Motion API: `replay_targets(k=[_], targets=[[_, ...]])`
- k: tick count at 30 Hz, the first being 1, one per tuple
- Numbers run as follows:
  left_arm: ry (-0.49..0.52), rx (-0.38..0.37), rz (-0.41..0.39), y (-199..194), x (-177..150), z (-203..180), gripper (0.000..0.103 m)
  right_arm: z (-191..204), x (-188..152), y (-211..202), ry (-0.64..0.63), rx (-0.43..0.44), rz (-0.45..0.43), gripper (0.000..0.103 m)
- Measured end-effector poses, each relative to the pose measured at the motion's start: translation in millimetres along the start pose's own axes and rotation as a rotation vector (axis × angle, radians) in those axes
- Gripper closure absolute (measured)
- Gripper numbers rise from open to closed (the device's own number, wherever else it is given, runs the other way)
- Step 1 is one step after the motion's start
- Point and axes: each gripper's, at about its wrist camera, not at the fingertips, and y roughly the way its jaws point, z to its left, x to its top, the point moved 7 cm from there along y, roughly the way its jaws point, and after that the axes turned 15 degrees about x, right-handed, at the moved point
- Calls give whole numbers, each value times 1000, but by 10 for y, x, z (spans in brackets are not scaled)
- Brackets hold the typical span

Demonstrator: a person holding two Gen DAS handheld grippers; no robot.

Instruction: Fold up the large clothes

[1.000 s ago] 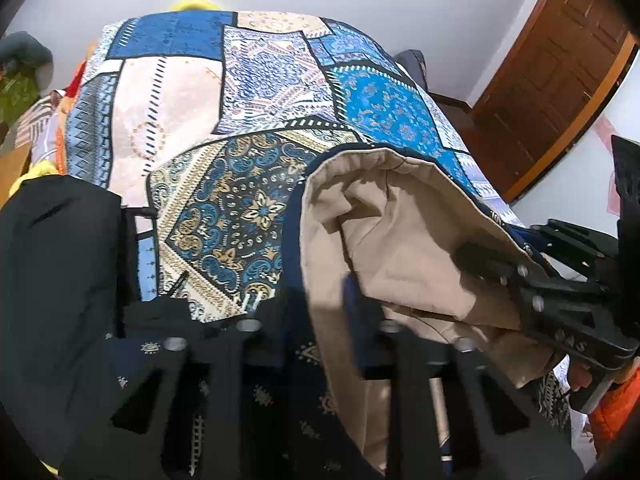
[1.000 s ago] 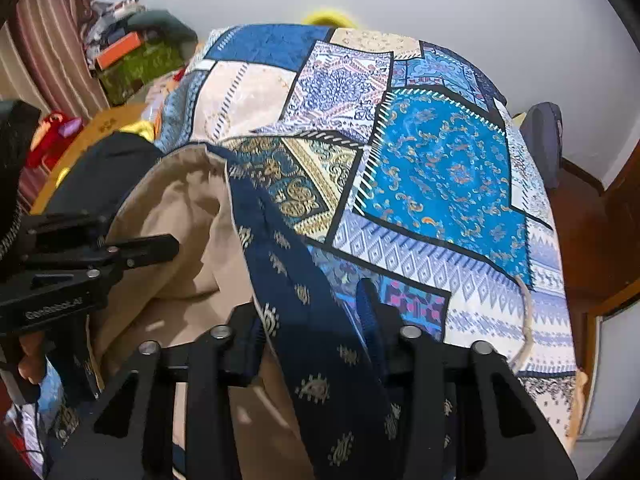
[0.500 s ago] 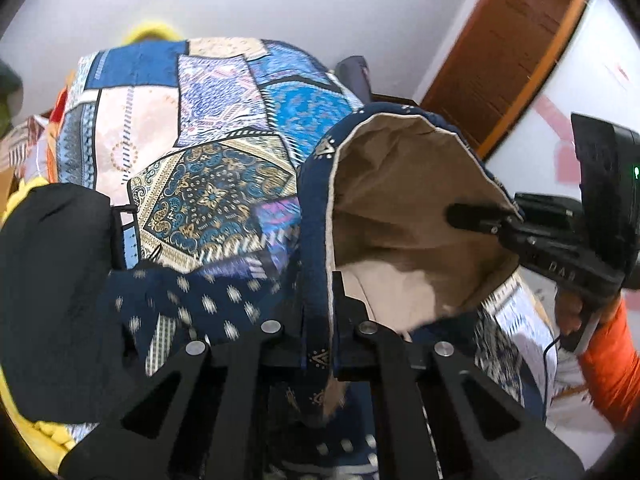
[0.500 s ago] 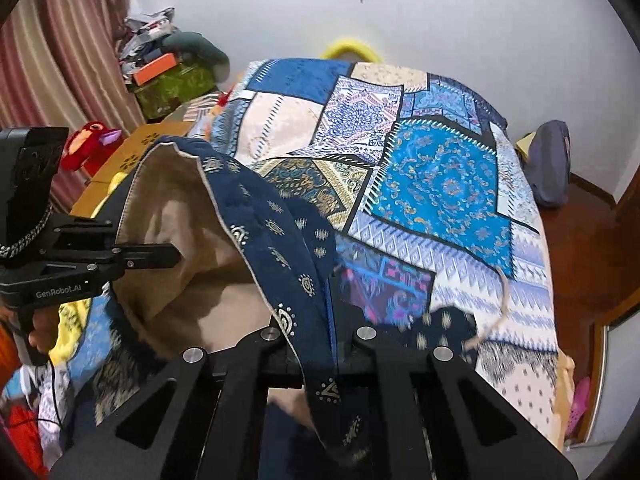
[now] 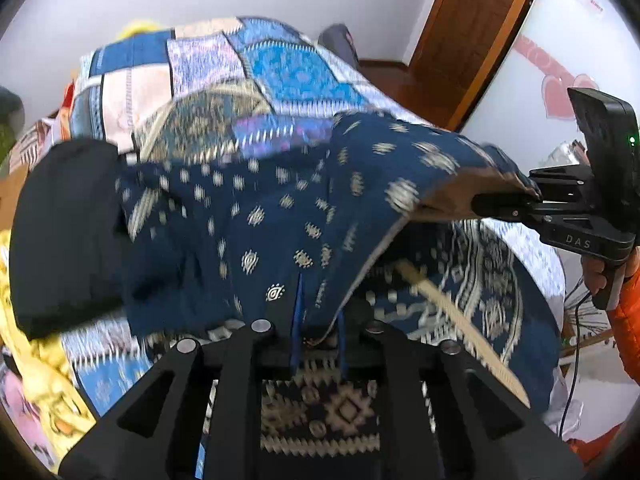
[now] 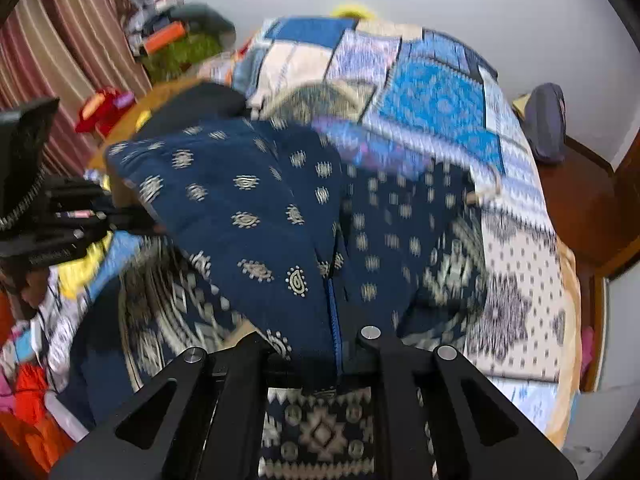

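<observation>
Both pairs of jaws are pinched on the same big dark blue cloth with small cream patterns (image 5: 256, 216). In the left wrist view, the left gripper (image 5: 318, 338) has a fold of this cloth squeezed between its black fingers (image 5: 276, 320), and its jaws have just been opening a little with the cloth still between them. In the right wrist view, the right gripper (image 6: 320, 354) has its jaws almost shut on another fold, and they too have just eased a tiny bit with the cloth pressed between them. From each pair of jaws the blue cloth spreads away and up, hanging in the air like a tent between the two grippers. Its cream inner side peeks out under the lifted edge near the right gripper, as seen from the left wrist. Under the jaws lies more of the cloth with a wide cream border pattern. Beyond the jaws is a bed with a bright patchwork bedspread in blue, white and tan squares (image 6: 432, 92). A black cushion (image 5: 64, 232) sits to the left of the left jaws, just beside the blue cloth. A hand (image 5: 596, 276) in an orange sleeve (image 5: 628, 324) holds the right gripper's handle at the far right of the left wrist view.
</observation>
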Motion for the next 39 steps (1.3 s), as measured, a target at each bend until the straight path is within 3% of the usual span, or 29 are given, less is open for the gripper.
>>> replay_targets(k=[4,8,15,18,20,24,32,39], targets=[[21,16,4,-89,-137,-54,80,68,-89,-62,-11,-31,18,88],[41,29,-65,-373,-125,-108,70,165,-41,-277,-29,-30,-29,82],[8,27,-201,-799,234,-71,62,382,213,-695,-73,-10,-166,78],[-22,36,-234,-827,410,-27,58,379,352,-723,-69,-20,-202,69],[-41,27,-226,-735,497,-11,55,332,417,-651,-50,-19,-207,62],[-28,39,-158,-362,484,-83,54,198,401,-246,11,2,-135,61],[27,124,19,531,-11,-211,54,-135,-98,638,102,-16,87,61],[63,168,-12,596,-150,-254,53,-207,-158,548,138,13,60,61]])
